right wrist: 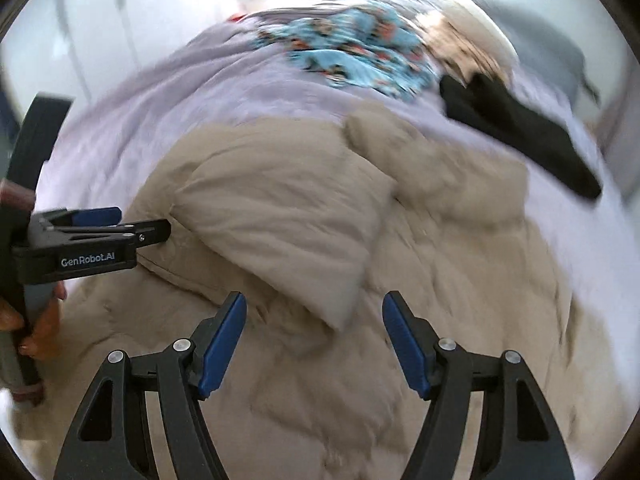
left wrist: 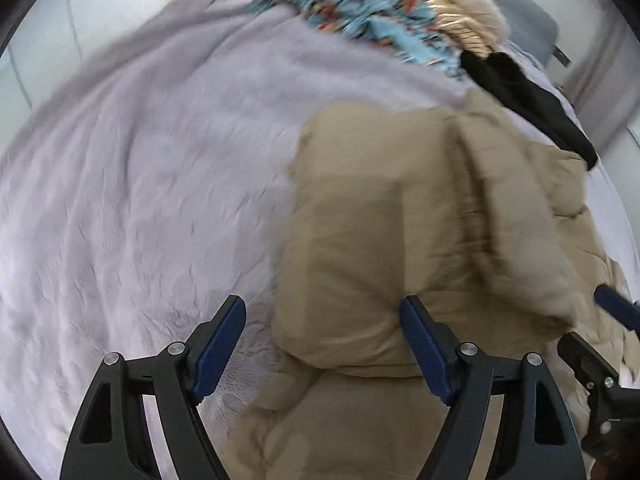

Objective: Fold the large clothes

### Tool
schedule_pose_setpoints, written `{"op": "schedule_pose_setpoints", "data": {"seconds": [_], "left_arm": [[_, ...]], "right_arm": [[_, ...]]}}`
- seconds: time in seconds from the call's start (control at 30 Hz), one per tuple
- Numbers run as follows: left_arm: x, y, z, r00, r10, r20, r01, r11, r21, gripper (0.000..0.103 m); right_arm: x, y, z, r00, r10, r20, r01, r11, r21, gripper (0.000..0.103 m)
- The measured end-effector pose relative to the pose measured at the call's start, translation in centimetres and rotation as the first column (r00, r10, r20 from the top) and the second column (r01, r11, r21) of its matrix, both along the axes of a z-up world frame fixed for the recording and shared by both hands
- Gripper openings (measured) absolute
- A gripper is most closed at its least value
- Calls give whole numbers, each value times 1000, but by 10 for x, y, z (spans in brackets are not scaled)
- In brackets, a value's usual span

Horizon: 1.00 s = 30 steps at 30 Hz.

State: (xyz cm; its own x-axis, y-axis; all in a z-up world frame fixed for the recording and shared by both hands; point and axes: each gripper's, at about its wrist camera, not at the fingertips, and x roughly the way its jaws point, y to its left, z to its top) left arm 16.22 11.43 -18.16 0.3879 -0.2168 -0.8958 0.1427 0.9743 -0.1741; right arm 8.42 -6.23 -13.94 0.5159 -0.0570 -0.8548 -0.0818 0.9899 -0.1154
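Observation:
A beige padded jacket (left wrist: 400,240) lies partly folded on a lavender bedspread (left wrist: 140,180), with a puffy folded part on top. In the left wrist view my left gripper (left wrist: 323,302) hovers open over the jacket's left edge, nothing between its blue pads. My right gripper (left wrist: 594,328) shows at the right edge of that view. In the right wrist view my right gripper (right wrist: 314,296) is open above the jacket (right wrist: 400,280), near the corner of the folded part, not touching it. My left gripper (right wrist: 140,222), held by a hand, reaches in from the left over the jacket.
At the far end of the bed lie a blue patterned garment (right wrist: 352,52), a cream striped garment (right wrist: 468,44) and a black garment (right wrist: 520,128). A grey cushion (right wrist: 560,48) sits behind them. Bare bedspread stretches left of the jacket. White panels (left wrist: 36,60) stand beyond the bed.

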Motion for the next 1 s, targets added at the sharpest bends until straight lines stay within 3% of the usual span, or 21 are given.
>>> {"op": "schedule_pose_setpoints", "data": {"seconds": [0.13,0.23,0.3,0.37,0.4,0.43,0.47,0.5,0.57,0.73,0.77,0.8,0.87,0.9,1.0], "left_arm": [[-5,1,-12,1000,11,2,-11,1000,-19,81],[-4,-1,-14,1000,1,8,0,1000,-15,81],[1,2,-14,1000,-4,-2,4,1000,-28,81],[16,5,-12,999,-7,-33,6,999,-54,81],[22,10,-9,998,-11,-69,3,993,-116,81],[27,17,-7,996,-13,-85,-2,984,-179,81],[32,24,-4,995,-10,-95,-13,972,-235,81],[45,34,-2,994,5,-108,-38,951,-307,81],[65,44,-2,991,17,-130,-63,929,-366,81],[118,32,-23,973,-28,-230,-81,889,-450,81],[121,25,-23,972,-40,-230,-70,890,-451,70],[121,16,-18,975,-65,-211,-41,885,-464,28],[115,-2,0,983,-105,-148,26,889,-458,22],[107,-9,17,990,-121,-70,80,899,-431,17],[82,-27,56,969,-211,130,242,920,-307,17]], "right_arm": [[28,28,-20,999,46,-5,-47,988,-150,74],[41,19,-16,997,-29,74,43,981,-191,74],[45,-13,0,973,-170,153,190,973,-130,74],[45,-55,9,935,-321,147,321,947,28,73],[42,-73,9,917,-378,124,365,924,116,58],[36,-99,6,897,-437,71,408,879,248,17],[31,-123,-5,878,-478,-15,453,820,349,6],[26,-138,-15,860,-504,-78,490,774,401,6],[8,-166,-40,820,-543,-184,555,670,493,6],[-23,-181,-64,785,-557,-270,598,570,564,6],[-25,-181,-64,786,-556,-271,597,568,566,6],[-27,-180,-63,790,-552,-266,592,579,560,6],[-27,-177,-59,802,-542,-249,581,613,536,6],[-23,-173,-58,805,-541,-243,579,627,521,6],[-26,-172,-55,803,-544,-244,583,627,517,6]]}}
